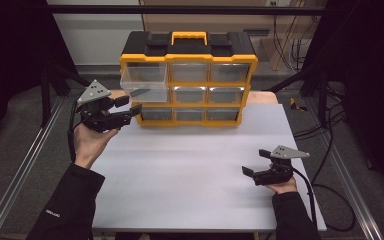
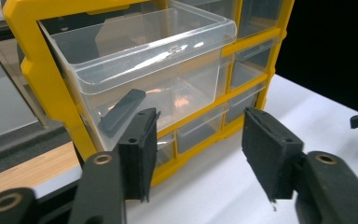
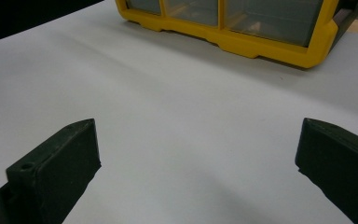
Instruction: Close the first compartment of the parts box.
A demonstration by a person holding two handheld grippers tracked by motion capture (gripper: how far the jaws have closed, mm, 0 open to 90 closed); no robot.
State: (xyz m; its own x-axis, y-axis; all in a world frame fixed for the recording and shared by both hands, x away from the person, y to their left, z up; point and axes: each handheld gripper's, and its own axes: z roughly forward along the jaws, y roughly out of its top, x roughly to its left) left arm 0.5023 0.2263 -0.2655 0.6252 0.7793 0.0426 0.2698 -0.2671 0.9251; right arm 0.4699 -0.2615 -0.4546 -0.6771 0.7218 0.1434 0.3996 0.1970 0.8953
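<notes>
White tabletop (image 1: 195, 170) on grey floor (image 1: 25, 130); dark surroundings.

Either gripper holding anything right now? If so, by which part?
Nothing is held. The left gripper has empty, parted jaws just short of the pulled-out clear drawer, with a small dark piece lying inside it. The right gripper hangs open over the white table.

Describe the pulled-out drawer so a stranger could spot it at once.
Find the yellow organizer at the table's far edge. The drawer sits in its top row, at the left end in the high view. Unlike its neighbours, it sticks out of the frame, and a dark flat piece lies inside.
</notes>
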